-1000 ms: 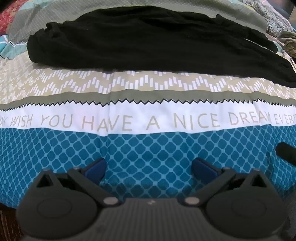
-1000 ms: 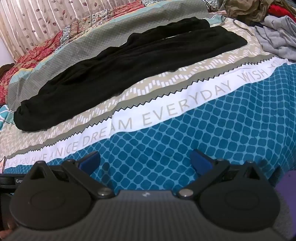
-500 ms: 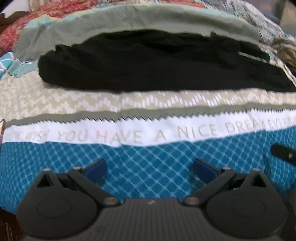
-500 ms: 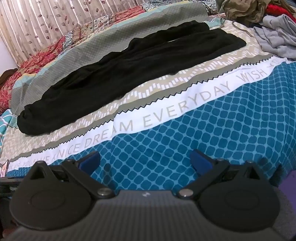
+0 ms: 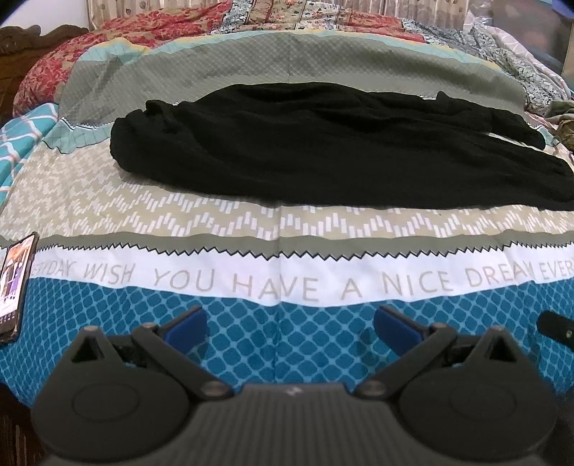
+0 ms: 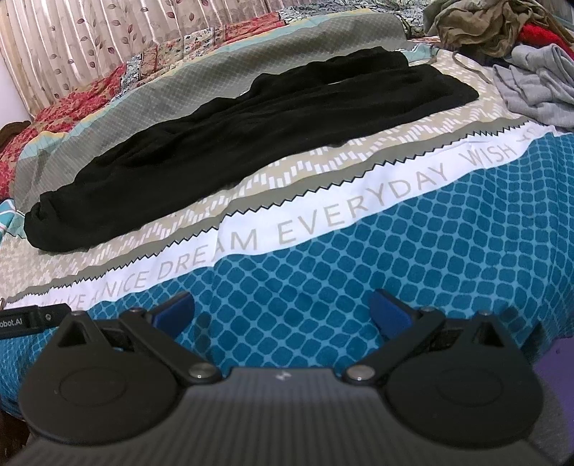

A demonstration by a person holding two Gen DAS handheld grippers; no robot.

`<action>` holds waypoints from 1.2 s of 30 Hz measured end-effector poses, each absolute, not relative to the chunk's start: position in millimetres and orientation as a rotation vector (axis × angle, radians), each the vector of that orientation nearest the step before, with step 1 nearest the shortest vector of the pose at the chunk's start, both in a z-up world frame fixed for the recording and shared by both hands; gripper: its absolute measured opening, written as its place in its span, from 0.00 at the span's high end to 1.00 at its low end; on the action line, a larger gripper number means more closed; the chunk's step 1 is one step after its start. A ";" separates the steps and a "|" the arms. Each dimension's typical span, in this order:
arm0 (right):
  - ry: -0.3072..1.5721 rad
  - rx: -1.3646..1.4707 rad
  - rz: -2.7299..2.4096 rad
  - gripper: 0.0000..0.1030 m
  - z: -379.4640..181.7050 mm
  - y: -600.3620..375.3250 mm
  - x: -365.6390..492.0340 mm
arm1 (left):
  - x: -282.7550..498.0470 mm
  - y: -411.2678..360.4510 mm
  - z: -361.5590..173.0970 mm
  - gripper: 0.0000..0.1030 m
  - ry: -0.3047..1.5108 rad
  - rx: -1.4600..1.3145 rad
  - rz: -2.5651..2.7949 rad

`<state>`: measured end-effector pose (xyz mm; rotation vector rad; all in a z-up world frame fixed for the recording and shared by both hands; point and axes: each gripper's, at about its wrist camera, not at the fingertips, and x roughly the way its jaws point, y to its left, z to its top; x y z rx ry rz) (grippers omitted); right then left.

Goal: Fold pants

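Observation:
Black pants [image 5: 323, 150] lie stretched lengthwise across the patterned bedspread, waist end at the left, legs running right. They also show in the right wrist view [image 6: 251, 122], lying diagonally from lower left to upper right. My left gripper [image 5: 290, 324] is open and empty, hovering over the blue part of the bedspread well short of the pants. My right gripper [image 6: 283, 310] is open and empty, also over the blue part, apart from the pants.
A phone [image 5: 16, 283] lies at the bed's left edge. A pile of clothes, grey [image 6: 534, 86] and olive [image 6: 477, 25], sits at the far right. Floral pillows [image 5: 107, 39] and a curtain [image 6: 89, 43] are behind. The bedspread's text band [image 5: 287, 283] runs between grippers and pants.
Both grippers have drawn back and risen from the pants, so more of the bed shows; the phone has come into the left view. Jaws stay open.

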<state>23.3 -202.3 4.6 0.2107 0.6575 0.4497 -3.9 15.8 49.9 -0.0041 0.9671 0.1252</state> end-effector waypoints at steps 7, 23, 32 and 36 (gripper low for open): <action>0.649 0.134 0.445 0.00 3.0 -194.3 21.3 | -34.9 10.3 39.9 0.00 0.944 0.004 0.119; 0.635 0.126 0.436 0.04 6.1 -194.9 18.2 | -37.7 29.0 38.4 0.13 0.933 -0.057 0.104; 0.597 0.215 0.471 0.68 25.8 -219.0 27.3 | -2.5 152.6 87.0 0.13 0.784 -0.319 0.248; 0.611 0.267 0.447 0.68 26.4 -231.4 39.5 | 44.9 211.0 86.0 0.11 0.802 -0.444 0.319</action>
